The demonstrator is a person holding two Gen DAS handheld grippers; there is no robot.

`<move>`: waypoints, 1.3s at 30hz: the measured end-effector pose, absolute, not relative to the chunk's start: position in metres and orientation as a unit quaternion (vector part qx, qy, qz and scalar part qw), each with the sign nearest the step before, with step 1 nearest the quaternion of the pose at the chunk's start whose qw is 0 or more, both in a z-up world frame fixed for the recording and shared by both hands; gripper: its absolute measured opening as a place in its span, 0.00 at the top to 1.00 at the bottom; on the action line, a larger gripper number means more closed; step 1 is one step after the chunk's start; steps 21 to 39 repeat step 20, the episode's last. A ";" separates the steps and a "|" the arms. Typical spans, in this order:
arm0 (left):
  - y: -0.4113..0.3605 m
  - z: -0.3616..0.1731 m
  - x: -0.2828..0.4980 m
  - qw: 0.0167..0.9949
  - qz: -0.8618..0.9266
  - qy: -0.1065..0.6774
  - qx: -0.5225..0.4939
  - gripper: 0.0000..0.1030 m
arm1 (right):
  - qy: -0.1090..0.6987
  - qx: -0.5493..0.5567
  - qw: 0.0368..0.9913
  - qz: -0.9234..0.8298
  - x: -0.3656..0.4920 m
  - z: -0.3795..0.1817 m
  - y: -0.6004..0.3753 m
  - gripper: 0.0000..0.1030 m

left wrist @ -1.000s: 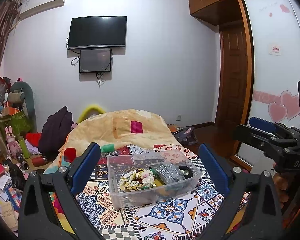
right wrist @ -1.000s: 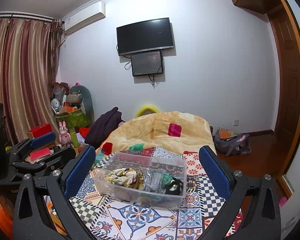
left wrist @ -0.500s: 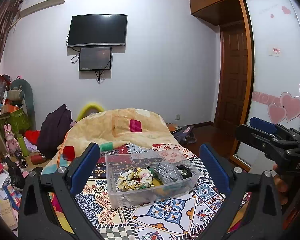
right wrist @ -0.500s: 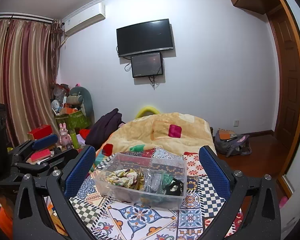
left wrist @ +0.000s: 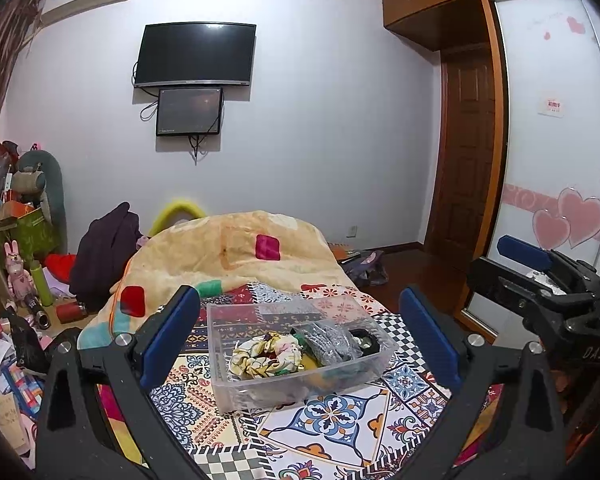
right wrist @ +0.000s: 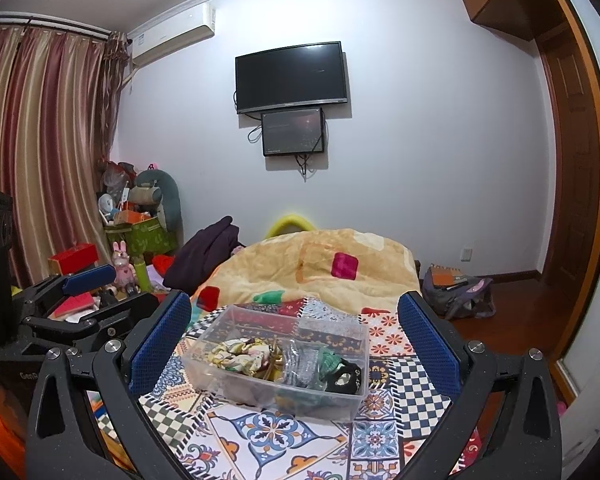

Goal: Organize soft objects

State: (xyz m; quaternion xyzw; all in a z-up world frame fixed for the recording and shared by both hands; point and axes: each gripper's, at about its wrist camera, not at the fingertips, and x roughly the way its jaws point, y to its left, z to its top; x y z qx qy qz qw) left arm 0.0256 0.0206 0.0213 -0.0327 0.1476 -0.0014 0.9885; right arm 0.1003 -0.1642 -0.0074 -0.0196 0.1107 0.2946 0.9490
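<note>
Clear plastic bin [left wrist: 300,384] on patterned bedspread [left wrist: 332,420], scrunchies [left wrist: 266,356] inside (bunched together)

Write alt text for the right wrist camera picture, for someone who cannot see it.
A clear plastic box of soft fabric items, including a floral scrunchie, sits on a patterned bed cover, framed by the open right claw with blue pads. The left claw shows at the left edge. Behind are a rumpled yellow quilt and a wall-mounted TV.

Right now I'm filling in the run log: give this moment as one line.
left tool: open, empty | right tool: open, empty | clear bin: on patterned bedspread, holds scrunchies | contact: none
</note>
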 end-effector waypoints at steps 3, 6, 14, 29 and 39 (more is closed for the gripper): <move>0.020 0.021 0.027 0.988 0.000 0.150 -0.034 0.02 | 0.115 -0.015 0.947 0.299 0.101 -0.008 -0.164 0.00; 0.021 0.021 0.027 0.988 0.001 0.150 -0.038 0.02 | 0.117 -0.013 0.947 0.300 0.102 -0.009 -0.163 0.00; 0.020 0.021 0.028 0.988 0.009 0.149 -0.039 0.01 | 0.116 -0.012 0.947 0.301 0.101 -0.010 -0.162 0.00; 0.021 0.021 0.028 0.988 0.007 0.152 -0.040 0.01 | 0.119 -0.011 0.947 0.299 0.102 -0.011 -0.162 0.00; 0.021 0.021 0.028 0.988 0.007 0.152 -0.040 0.01 | 0.119 -0.011 0.947 0.299 0.102 -0.011 -0.162 0.00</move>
